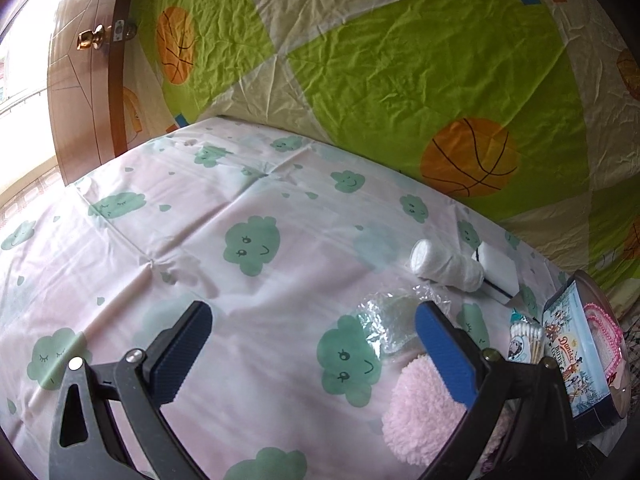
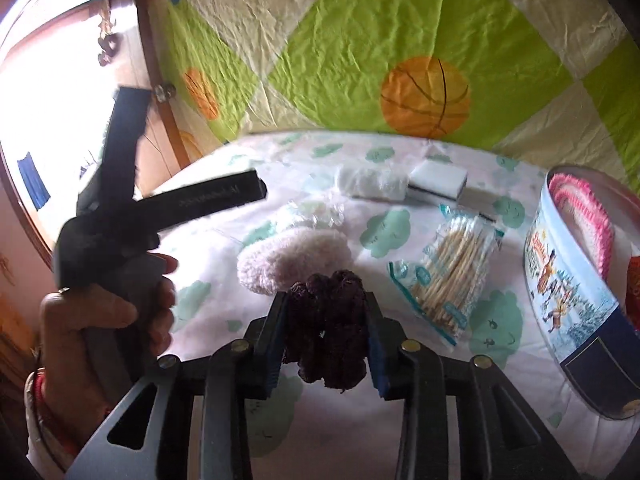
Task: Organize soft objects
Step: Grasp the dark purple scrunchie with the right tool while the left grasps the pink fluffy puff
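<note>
Your right gripper [image 2: 326, 328] is clamped on a dark maroon crocheted scrunchie [image 2: 326, 332], its two pads pressing the yarn from either side, held above the pink sheet printed with green clouds [image 2: 280, 432]. Your left gripper [image 1: 316, 340] stands wide open with nothing between its fingers, over the sheet to the left. Just beyond the scrunchie lies a fluffy pale pink puff [image 2: 294, 260], with a crinkled clear plastic packet [image 2: 314, 212] behind it. To the right lie a bag of wooden cotton swabs [image 2: 454, 268] and a round blue biscuit tin [image 2: 576, 320]; a white roll [image 2: 372, 184] and white sponge [image 2: 438, 178] lie farther back.
</note>
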`<act>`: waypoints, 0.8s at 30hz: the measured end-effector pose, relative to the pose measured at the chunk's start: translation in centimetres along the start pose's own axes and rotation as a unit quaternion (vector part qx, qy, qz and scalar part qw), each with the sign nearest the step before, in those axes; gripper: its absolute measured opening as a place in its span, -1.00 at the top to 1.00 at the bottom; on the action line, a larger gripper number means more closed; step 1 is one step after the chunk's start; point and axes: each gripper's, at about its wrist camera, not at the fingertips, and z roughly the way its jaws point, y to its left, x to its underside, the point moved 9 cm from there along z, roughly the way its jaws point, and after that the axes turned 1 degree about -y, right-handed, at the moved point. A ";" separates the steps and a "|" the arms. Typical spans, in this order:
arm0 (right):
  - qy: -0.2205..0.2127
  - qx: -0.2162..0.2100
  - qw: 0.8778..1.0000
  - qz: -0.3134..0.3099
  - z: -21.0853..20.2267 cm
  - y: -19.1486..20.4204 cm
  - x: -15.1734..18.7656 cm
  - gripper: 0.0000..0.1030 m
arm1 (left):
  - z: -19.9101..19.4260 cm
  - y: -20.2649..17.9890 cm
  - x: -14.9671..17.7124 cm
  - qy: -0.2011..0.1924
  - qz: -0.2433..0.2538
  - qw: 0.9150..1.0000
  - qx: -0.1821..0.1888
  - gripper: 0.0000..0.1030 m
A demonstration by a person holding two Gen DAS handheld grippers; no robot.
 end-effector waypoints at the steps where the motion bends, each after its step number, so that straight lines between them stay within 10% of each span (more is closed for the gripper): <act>1: -0.029 0.012 0.999 -0.013 -1.1 0.0 -0.6 0.27 | -0.2 0.1 -0.1 -0.004 -0.005 1.000 0.003 -0.99; 11: -0.140 0.131 0.981 -0.008 -4.9 -5.3 -3.4 0.27 | -1.2 -6.0 1.5 0.011 0.088 0.990 0.114 -0.85; 24: -0.146 0.135 0.979 0.049 -6.3 -9.3 -4.0 0.26 | 1.0 -8.6 5.3 0.102 0.186 0.974 0.082 -0.77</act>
